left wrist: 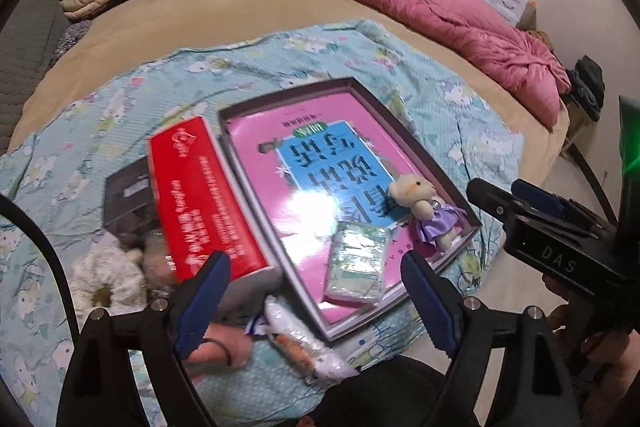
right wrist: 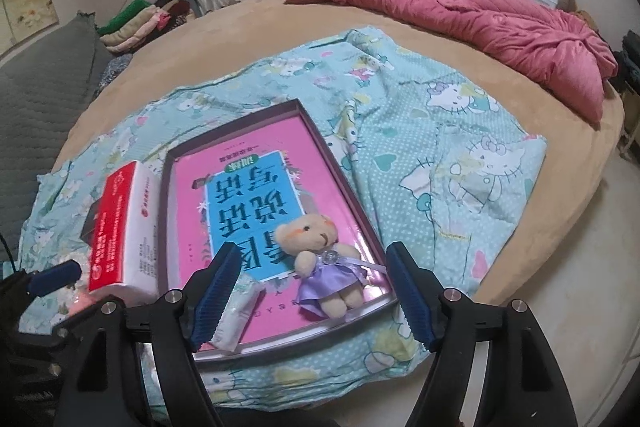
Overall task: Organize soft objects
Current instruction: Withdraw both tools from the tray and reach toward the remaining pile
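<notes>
A shallow grey box lid (left wrist: 416, 139) with a pink printed sheet inside lies on a light blue cartoon blanket (left wrist: 120, 99). In its near corner lie a small teddy bear (left wrist: 424, 211) in a purple dress and a wrapped tissue pack (left wrist: 356, 263). My left gripper (left wrist: 316, 307) hangs open above the tissue pack, touching nothing. A second soft packet (left wrist: 300, 339) lies on the blanket outside the lid. In the right wrist view my right gripper (right wrist: 312, 299) stands open above the bear (right wrist: 324, 259), clear of it, with the tissue pack (right wrist: 240, 311) beside its left finger.
A red and white carton (left wrist: 204, 199) stands against the lid's left side, a dark box (left wrist: 128, 203) and a white plush (left wrist: 108, 275) beyond it. A pink quilt (right wrist: 480, 11) lies along the bed's far edge. Folded clothes (right wrist: 136, 23) are stacked at the back left.
</notes>
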{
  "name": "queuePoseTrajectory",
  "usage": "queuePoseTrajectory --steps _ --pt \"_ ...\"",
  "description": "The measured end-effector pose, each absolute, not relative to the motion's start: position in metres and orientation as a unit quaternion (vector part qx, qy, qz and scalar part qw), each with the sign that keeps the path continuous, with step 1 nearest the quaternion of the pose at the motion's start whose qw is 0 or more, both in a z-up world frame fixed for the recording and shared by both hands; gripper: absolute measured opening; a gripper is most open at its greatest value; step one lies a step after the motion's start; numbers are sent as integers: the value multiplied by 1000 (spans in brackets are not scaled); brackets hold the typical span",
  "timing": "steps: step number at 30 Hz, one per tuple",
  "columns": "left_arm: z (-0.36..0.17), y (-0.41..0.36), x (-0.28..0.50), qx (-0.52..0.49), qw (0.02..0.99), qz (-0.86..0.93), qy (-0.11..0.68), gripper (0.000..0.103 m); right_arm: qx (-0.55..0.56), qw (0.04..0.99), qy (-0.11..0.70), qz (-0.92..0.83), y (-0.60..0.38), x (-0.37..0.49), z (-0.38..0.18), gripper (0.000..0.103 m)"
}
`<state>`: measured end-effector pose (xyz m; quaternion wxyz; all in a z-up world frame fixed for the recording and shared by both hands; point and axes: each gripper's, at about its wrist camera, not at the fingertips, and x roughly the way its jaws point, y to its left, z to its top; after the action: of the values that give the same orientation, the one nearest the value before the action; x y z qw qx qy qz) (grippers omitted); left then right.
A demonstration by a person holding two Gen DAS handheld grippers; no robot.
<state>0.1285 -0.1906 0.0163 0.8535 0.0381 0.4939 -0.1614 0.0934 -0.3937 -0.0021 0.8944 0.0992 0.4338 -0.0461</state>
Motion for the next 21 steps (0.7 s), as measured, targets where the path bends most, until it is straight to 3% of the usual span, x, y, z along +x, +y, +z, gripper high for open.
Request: queuePoseTrajectory --steps 21 --pt "57 -63 98 -39 874 -95 474 87 55 911 409 9 -336 68 40 77"
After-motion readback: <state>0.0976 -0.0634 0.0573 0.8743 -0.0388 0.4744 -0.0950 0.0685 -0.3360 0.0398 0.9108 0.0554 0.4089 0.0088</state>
